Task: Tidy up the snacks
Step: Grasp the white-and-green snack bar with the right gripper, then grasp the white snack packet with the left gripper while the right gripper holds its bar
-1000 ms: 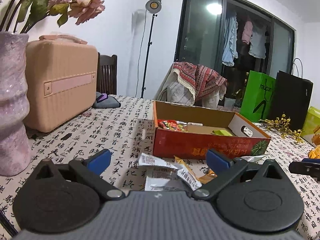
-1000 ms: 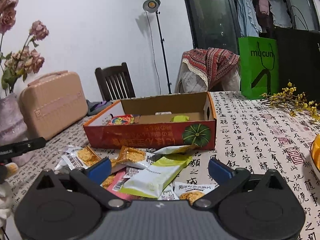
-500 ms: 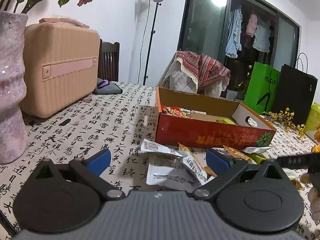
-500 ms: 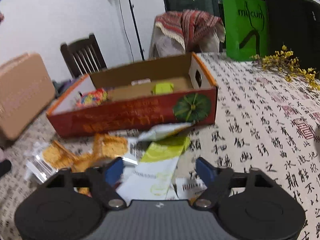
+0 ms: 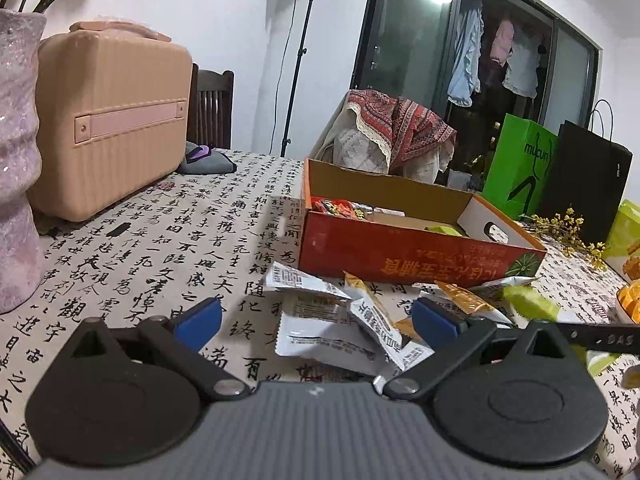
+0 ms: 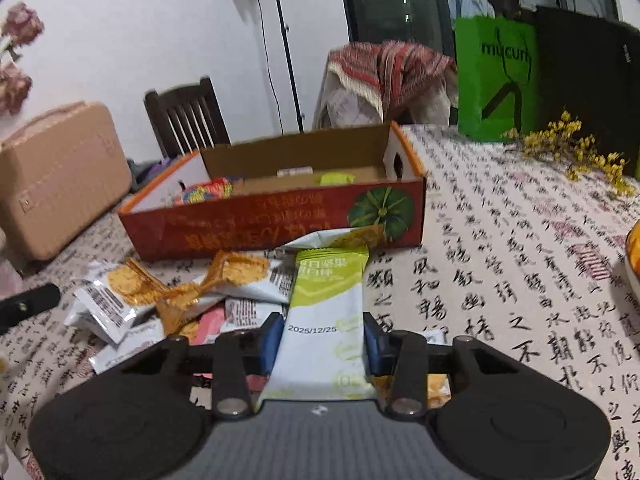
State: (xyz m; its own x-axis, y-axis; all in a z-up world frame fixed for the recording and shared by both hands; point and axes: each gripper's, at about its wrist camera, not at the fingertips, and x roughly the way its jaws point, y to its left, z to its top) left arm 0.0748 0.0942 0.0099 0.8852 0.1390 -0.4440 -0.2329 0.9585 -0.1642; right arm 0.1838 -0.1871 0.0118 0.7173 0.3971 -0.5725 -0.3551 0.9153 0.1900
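An open red cardboard box (image 5: 400,256) (image 6: 260,232) stands mid-table with a few snacks inside. Loose snack packets (image 5: 320,328) (image 6: 180,292) lie in a heap in front of it. My right gripper (image 6: 324,336) is closing its jaws on a long green and white packet (image 6: 328,292), and the blue pads meet the packet's two long edges. That packet's green end (image 5: 528,304) also shows in the left wrist view. My left gripper (image 5: 316,320) hangs open low over the white packets at the heap's left, holding nothing.
A beige hard case (image 5: 108,120) and a pink vase (image 5: 16,160) stand on the left of the table. Green (image 5: 520,164) and black (image 5: 588,184) paper bags and yellow flower sprigs (image 6: 572,152) are at the back right. A dish of orange food (image 5: 630,300) sits at the right edge.
My right gripper has moved forward and down over the heap, and its jaws have narrowed from wide open onto the green and white packet. The left gripper has barely moved and stays open.
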